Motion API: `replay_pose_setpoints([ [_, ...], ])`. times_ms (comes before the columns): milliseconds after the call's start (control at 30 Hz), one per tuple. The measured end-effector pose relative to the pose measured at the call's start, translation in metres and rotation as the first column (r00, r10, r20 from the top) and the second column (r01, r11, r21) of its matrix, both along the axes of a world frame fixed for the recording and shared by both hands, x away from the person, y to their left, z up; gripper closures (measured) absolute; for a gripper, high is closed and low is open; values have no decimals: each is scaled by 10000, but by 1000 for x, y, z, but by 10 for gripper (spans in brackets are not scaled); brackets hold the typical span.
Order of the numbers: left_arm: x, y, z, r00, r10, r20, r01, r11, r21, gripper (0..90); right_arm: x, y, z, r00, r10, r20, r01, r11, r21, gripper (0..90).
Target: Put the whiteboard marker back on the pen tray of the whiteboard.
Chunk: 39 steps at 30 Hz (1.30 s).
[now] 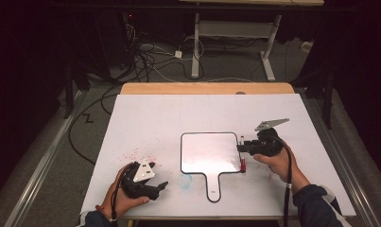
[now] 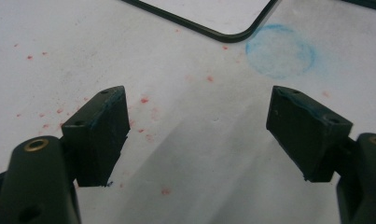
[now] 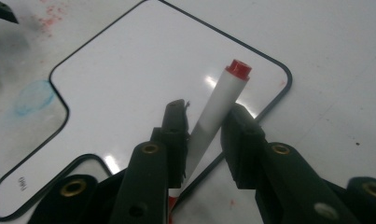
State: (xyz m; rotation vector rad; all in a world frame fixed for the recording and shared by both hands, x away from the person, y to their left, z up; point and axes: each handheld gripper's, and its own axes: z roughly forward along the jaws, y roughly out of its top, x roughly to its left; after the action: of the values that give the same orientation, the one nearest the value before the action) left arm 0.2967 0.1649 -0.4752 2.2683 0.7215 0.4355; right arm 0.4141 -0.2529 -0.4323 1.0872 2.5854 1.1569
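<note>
Marker (image 3: 213,116) between right tongs (image 3: 205,122) stands upright at whiteboard (image 3: 143,93) edge.

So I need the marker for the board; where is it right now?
The marker sits between the right gripper jaws, at the whiteboard's right edge in the high view.
</note>
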Motion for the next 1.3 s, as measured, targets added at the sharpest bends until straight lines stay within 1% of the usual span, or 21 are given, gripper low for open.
replay_pose_setpoints([
  [67,0,0,0,10000,-16,-5,16,10000,17,201,6,1,-7,9997,-240,-99,239,9996,-139,680],
  [133,0,0,0,10000,-21,-7,21,10000,53,201,10,2,-12,9994,-352,-34,351,9992,-176,653],
  [200,1,-1,-1,10000,-27,-34,27,10000,87,201,12,3,-16,9988,-488,-107,483,9979,-439,634],
  [233,1,-1,-1,10000,-43,-44,43,9999,107,201,12,4,-18,9989,-477,31,478,9975,-527,603],
  [267,0,-1,-1,10000,-53,-48,53,9999,119,201,13,4,-19,9979,-643,42,644,9964,-549,606],
  [300,0,-1,-1,10000,-59,-54,60,9999,116,201,13,4,-21,9975,-706,31,707,9952,-682,600],
  [367,0,-2,-1,10000,-44,-8,44,9999,147,201,14,4,-23,9952,-938,272,960,9907,-962,569],
  [433,0,-1,-1,10000,-83,-2,83,9999,134,201,14,4,-23,9951,-917,364,950,9901,-1034,577],
  [467,0,-2,-1,10000,-83,0,83,9999,138,201,14,4,-24,9942,-996,404,1037,9879,-1157,566],
  [500,0,-2,-1,10000,-75,-1,75,9999,150,201,14,4,-24,9927,-1069,551,1133,9850,-1304,558],
  [567,0,-2,-1,10000,-85,1,85,9999,145,201,14,4,-26,9934,-1022,520,1083,9853,-1321,551],
  [667,1,-1,0,10000,-74,28,74,9999,95,201,13,5,-26,9921,-1059,678,1143,9842,-1353,549],
  [700,1,-1,0,10000,-91,3,91,9999,59,201,13,5,-26,9906,-1109,801,1210,9834,-1354,545],
  [767,1,-2,-1,9999,-104,-22,105,9999,115,201,12,6,-25,9849,-1346,1087,1473,9820,-1184,544],
  [867,1,-3,0,9999,-135,-7,135,9998,134,201,13,10,-26,9790,-1464,1422,1660,9765,-1377,543],
  [967,1,-3,0,9999,-121,-7,121,9999,91,201,14,11,-27,9749,-1655,1492,1859,9732,-1354,545],
  [1000,2,-2,-1,9999,-122,-22,122,9999,107,201,14,11,-28,9753,-1635,1485,1847,9725,-1422,546],
  [1067,2,-3,-1,9999,-123,-29,124,9999,103,201,14,11,-28,9763,-1584,1476,1801,9725,-1478,538],
  [1167,1,-2,0,9999,-114,7,114,9999,67,201,13,10,-27,9767,-1622,1404,1819,9731,-1412,531],
  [1233,1,-2,0,10000,-98,16,98,9999,44,201,13,10,-27,9764,-1600,1448,1805,9733,-1420,516],
  [1300,1,-2,0,10000,-94,18,93,9999,43,201,12,9,-26,9745,-1615,1556,1817,9753,-1260,512],
])
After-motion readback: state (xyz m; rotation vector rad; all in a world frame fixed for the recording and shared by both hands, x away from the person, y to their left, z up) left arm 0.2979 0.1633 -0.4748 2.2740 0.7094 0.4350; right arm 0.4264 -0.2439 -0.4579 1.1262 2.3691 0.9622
